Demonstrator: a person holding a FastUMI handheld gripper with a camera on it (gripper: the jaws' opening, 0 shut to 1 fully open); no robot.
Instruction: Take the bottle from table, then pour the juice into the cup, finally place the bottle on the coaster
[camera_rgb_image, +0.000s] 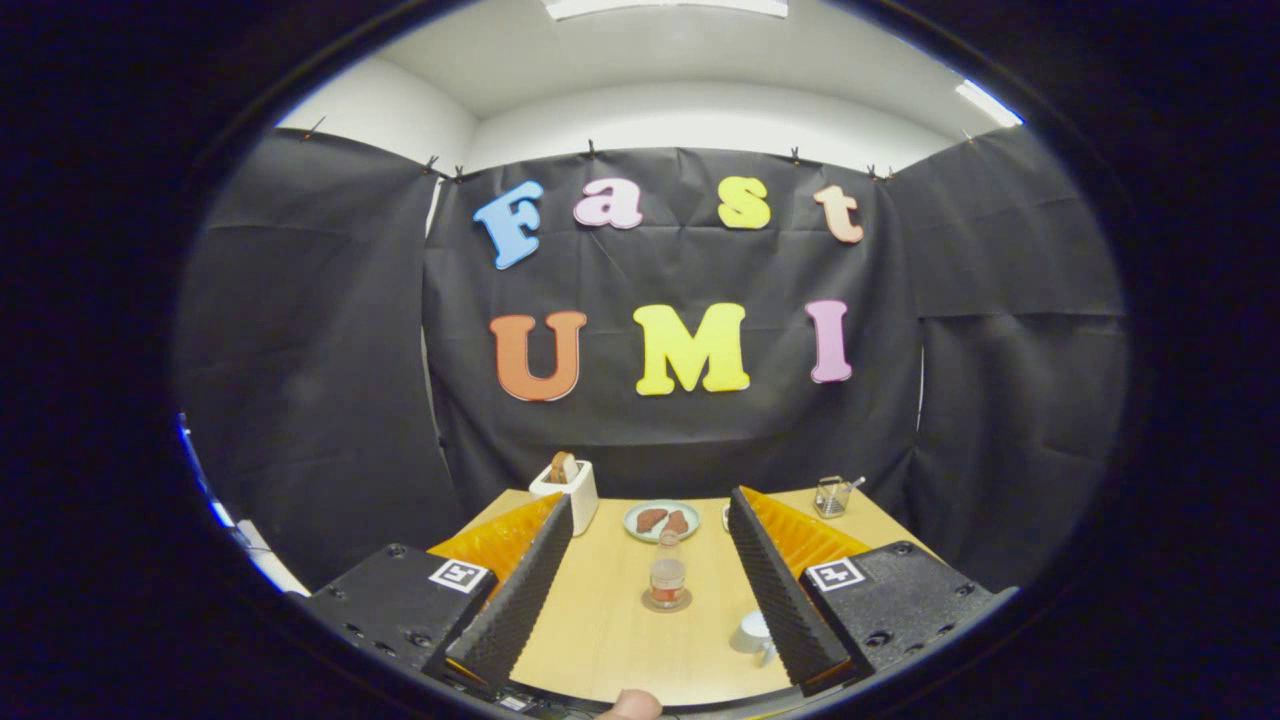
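At the bottom of the frame, the gripper (650, 590) is standing wide open and holding nothing. Between its fingers the bottle (667, 570) is standing on the coaster (666, 600), the cup (752, 632) nearer by the right finger. Farther off a plate (661, 520) and toaster (566, 490) are sitting. I judge that placing is finishing; next the gripper only needs to retreat.

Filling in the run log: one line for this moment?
gripper: open, holding nothing | bottle: upright on coaster, between fingers, ahead | cup: by right finger | table
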